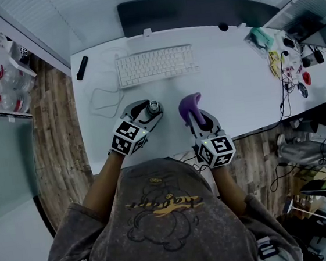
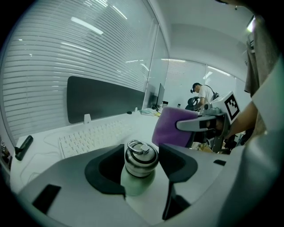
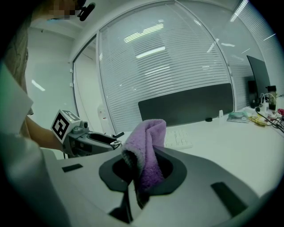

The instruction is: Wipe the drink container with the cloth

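A pale green drink bottle point(image 1: 153, 107) with a steel ring cap stands upright on the white desk point(image 1: 247, 100). My left gripper point(image 1: 151, 111) has its jaws on either side of the bottle point(image 2: 138, 179); a thin gap shows on the right side, so the left gripper point(image 2: 141, 154) is open around it. Just to the right, my right gripper point(image 1: 190, 111) is shut on a purple cloth point(image 1: 190, 101), held a little above the desk. In the right gripper view the cloth point(image 3: 148, 146) bunches up out of the right gripper point(image 3: 146, 167). The cloth point(image 2: 173, 128) hangs beside the bottle, not touching it.
A white keyboard point(image 1: 154, 65) lies just behind the bottle, with a dark monitor point(image 1: 196, 12) beyond it. A black handset point(image 1: 82, 68) and a looped white cable point(image 1: 104, 98) sit at the left. Small clutter and cables point(image 1: 289, 60) crowd the desk's right end.
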The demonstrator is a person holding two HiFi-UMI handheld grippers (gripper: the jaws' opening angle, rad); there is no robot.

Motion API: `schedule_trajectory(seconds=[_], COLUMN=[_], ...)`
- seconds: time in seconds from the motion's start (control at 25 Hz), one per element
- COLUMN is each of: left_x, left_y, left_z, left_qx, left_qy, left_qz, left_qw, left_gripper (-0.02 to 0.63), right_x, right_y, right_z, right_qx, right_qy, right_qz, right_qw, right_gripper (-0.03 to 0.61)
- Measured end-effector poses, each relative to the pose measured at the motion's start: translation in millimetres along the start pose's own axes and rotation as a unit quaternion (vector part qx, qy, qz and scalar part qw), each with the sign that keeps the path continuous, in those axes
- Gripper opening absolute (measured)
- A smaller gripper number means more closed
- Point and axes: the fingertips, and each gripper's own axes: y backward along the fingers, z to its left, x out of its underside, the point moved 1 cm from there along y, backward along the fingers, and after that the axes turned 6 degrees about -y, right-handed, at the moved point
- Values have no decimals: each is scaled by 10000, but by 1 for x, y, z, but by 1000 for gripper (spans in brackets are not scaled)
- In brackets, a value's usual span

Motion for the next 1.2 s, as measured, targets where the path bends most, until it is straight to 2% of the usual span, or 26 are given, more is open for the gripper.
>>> schedule_trajectory(seconds=[0.4,0.76,1.2], left_x=[0,1,0], left_y=[0,-2,-2], left_z=[0,-1,-1], left_qx=[-10,-11,-18], left_qy=[127,188,290], left_qz=[-38,-26,-46], left_qw=[9999,9998,9996], left_gripper=[244,242,242], right_x=[0,-8,-27], right_y=[-8,-25,-82], right_z=[-3,-13,-6], right_qx=[-53,-215,-1011], right_qy=[39,285,686], right_qz=[76,230,505], right_qw=[9999,9991,9912], right_gripper=[51,51,51])
